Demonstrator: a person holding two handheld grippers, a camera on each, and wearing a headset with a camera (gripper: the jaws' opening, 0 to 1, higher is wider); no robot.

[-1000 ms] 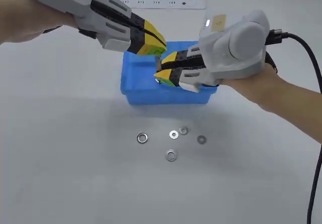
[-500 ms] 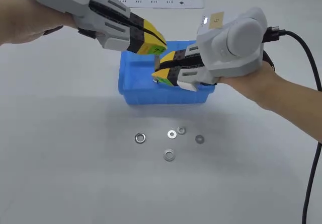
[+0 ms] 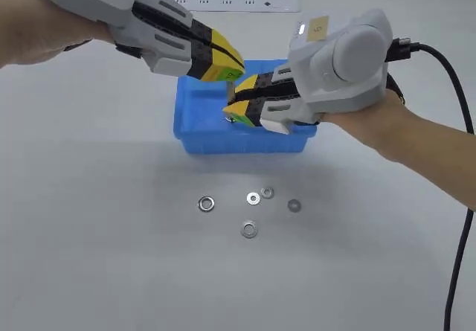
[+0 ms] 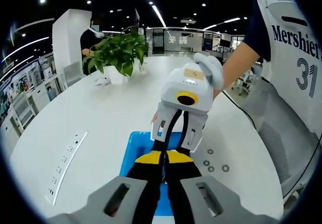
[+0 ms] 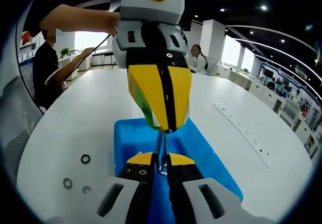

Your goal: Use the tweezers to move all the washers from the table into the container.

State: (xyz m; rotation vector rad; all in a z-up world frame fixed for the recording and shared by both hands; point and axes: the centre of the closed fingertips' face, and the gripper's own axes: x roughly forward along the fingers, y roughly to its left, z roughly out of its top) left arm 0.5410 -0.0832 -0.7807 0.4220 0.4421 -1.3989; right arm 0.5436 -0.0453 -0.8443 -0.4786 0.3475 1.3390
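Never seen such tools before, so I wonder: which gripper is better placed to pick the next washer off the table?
Probably the right gripper: it grips the tweezers low, nearer the washers lying before the container. The left gripper pinches the tweezers' top, higher and farther back.

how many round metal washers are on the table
5 washers: one left, two centre, one right, one nearest, all before the blue plastic container. More may hide inside.
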